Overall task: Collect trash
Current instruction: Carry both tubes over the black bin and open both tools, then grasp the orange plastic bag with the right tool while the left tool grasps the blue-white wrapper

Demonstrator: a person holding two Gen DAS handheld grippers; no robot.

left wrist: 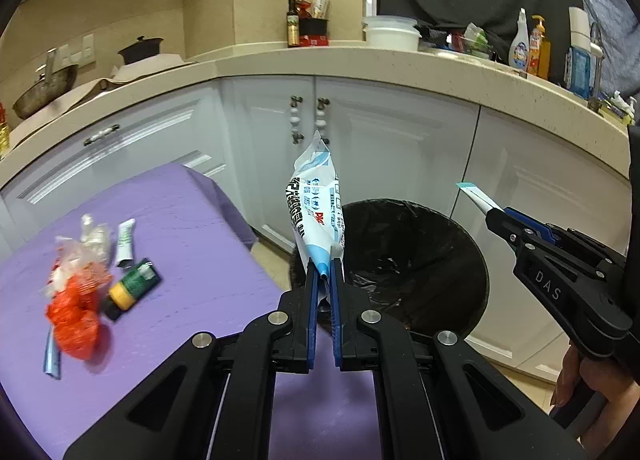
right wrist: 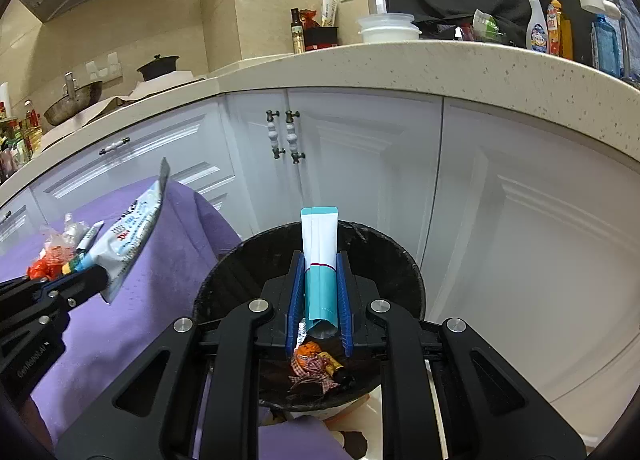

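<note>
My left gripper is shut on a white and blue plastic wrapper, held upright at the left rim of the black bin. It also shows in the right wrist view. My right gripper is shut on a white and teal tube, held over the bin. In the left wrist view the tube sticks out of the right gripper above the bin's right side. Wrappers and a small can lie in the bin.
The purple-covered table holds red wrappers, clear plastic, a small white tube, a green and yellow tube and a blue strip. White cabinets and a cluttered counter stand behind the bin.
</note>
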